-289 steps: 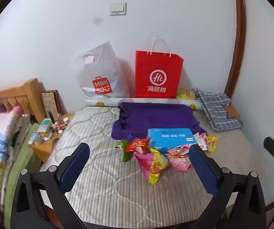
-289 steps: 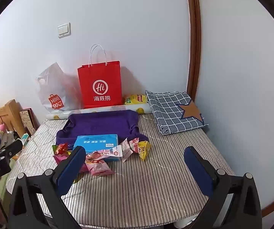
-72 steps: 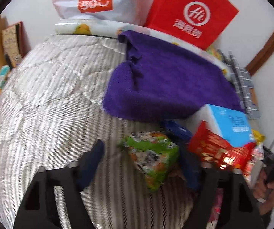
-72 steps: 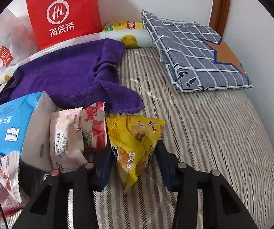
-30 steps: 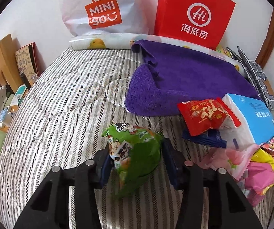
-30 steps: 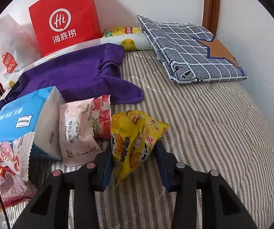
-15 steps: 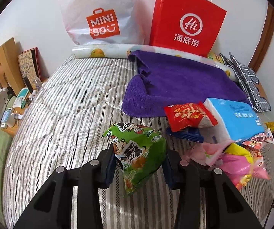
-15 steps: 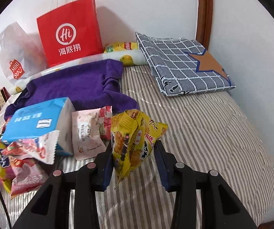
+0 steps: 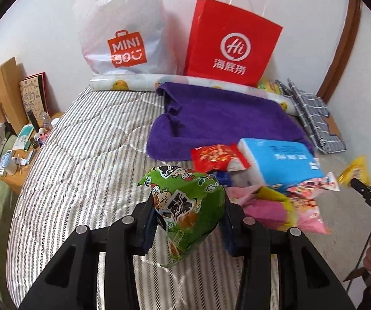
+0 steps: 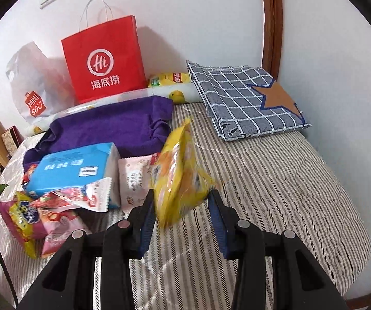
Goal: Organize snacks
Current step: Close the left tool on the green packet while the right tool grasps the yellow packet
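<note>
My left gripper point(image 9: 186, 217) is shut on a green snack bag point(image 9: 185, 201) and holds it above the striped bed point(image 9: 82, 160). My right gripper point(image 10: 183, 204) is shut on a yellow snack bag point(image 10: 180, 173), lifted and blurred; it also shows in the left wrist view point(image 9: 356, 171). A pile of snacks lies between them: a red packet point(image 9: 216, 156), a blue tissue pack point(image 10: 74, 168), pink packets point(image 10: 56, 217) and a white-pink packet point(image 10: 133, 178). A red paper bag point(image 10: 105, 59) and a white MINISO bag point(image 9: 123, 31) stand against the wall.
A purple towel point(image 9: 224, 118) lies behind the pile. A folded checked blanket point(image 10: 247, 98) is at the back right. A rolled fruit-print mat point(image 9: 133, 84) lies along the wall. A cluttered bedside table point(image 9: 22, 152) and wooden headboard point(image 9: 2, 90) are at the left.
Both grippers have risen and pulled back with their bags. The yellow bag has tilted upward and is blurred. The green bag sits higher over the bed.
</note>
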Action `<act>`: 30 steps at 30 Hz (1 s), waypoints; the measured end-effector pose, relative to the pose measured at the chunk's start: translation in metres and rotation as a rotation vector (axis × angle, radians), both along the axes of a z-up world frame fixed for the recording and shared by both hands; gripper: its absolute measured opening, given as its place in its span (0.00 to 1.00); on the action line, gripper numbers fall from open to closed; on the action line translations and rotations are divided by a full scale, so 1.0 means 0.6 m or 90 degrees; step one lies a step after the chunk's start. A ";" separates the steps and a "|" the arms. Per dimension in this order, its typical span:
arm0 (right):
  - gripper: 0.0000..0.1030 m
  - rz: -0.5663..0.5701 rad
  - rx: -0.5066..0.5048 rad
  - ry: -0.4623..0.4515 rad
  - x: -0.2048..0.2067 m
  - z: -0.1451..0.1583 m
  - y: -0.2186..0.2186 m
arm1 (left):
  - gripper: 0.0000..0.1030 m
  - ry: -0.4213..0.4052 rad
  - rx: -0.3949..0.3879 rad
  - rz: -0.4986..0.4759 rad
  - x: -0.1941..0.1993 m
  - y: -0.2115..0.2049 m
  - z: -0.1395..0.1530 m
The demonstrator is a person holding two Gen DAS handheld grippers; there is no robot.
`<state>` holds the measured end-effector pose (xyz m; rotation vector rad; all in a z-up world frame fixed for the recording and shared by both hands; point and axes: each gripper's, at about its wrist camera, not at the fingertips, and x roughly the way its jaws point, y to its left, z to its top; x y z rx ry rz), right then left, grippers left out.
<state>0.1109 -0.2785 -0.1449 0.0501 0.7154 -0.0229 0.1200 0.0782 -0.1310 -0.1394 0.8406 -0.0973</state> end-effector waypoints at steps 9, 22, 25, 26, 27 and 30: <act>0.30 0.024 -0.022 0.005 -0.007 0.003 0.025 | 0.40 -0.007 -0.001 -0.018 -0.014 -0.021 0.017; 0.46 -0.013 0.040 0.052 0.027 -0.048 -0.030 | 0.40 0.001 -0.011 -0.037 -0.009 -0.039 0.014; 0.53 -0.007 0.047 0.041 0.037 -0.049 -0.030 | 0.40 0.003 -0.017 -0.042 -0.002 -0.044 0.018; 0.53 -0.006 0.046 0.041 0.042 -0.050 -0.030 | 0.40 0.003 -0.017 -0.044 0.000 -0.047 0.020; 0.53 -0.001 0.047 0.042 0.050 -0.052 -0.029 | 0.40 0.002 -0.017 -0.046 0.001 -0.049 0.023; 0.53 0.005 0.047 0.050 0.072 -0.060 -0.027 | 0.40 0.000 -0.014 -0.047 0.006 -0.054 0.030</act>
